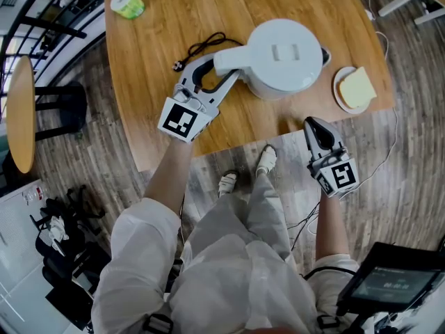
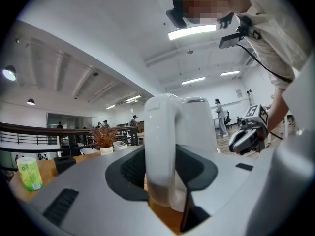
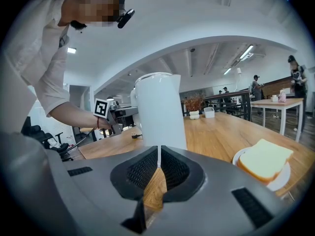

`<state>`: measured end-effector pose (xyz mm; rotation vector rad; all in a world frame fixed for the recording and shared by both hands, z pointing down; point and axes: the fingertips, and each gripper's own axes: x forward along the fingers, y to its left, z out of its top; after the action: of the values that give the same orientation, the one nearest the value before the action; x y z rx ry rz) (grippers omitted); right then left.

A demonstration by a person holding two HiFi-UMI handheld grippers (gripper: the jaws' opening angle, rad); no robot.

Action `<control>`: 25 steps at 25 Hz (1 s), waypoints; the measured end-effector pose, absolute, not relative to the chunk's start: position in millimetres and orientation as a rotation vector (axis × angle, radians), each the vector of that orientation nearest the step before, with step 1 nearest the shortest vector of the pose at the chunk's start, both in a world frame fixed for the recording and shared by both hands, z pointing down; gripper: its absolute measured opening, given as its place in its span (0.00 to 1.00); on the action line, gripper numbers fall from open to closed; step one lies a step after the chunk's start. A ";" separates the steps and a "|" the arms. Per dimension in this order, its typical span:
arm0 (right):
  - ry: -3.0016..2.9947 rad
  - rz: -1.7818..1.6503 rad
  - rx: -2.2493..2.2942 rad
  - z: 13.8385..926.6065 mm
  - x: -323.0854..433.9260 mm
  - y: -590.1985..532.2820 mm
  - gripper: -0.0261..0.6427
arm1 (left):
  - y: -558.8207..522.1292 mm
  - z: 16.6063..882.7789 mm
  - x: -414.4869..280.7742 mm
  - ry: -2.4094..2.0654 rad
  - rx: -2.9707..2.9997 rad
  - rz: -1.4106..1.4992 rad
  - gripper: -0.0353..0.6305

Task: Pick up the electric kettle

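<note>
The white electric kettle stands upright on the wooden table, its handle pointing left. My left gripper reaches in level from the left, its jaws on either side of that handle. In the left gripper view the handle fills the gap and both pads touch it, so the left gripper is shut on it. My right gripper hovers at the table's front edge, shut and empty. The right gripper view has the kettle straight ahead of the closed right gripper.
A white plate with a slice of bread lies right of the kettle near the table edge. The kettle's black cord trails behind the left gripper. A green roll sits at the far left of the table. People stand in the background.
</note>
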<state>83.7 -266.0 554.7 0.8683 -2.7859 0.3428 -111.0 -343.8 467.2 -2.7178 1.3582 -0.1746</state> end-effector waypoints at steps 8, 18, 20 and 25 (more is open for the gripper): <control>-2.782 0.331 0.848 557.4 83.2 -272.3 0.06 | -348.0 477.0 -105.6 1.239 -2.785 -0.224 0.26; -3.047 0.362 0.583 518.6 73.9 -284.5 0.13 | -348.9 476.5 -104.4 1.152 -2.845 -0.257 0.22; -3.048 0.336 0.536 519.0 73.3 -290.6 0.14 | -350.1 478.5 -104.7 1.138 -2.848 -0.272 0.22; -3.064 0.289 0.510 547.6 85.3 -308.7 0.15 | -354.1 506.9 -91.1 1.105 -2.861 -0.298 0.22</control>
<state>85.3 -308.7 547.6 0.5102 -3.0642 0.2888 -91.1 -354.1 506.9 -2.8606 1.1046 -0.2980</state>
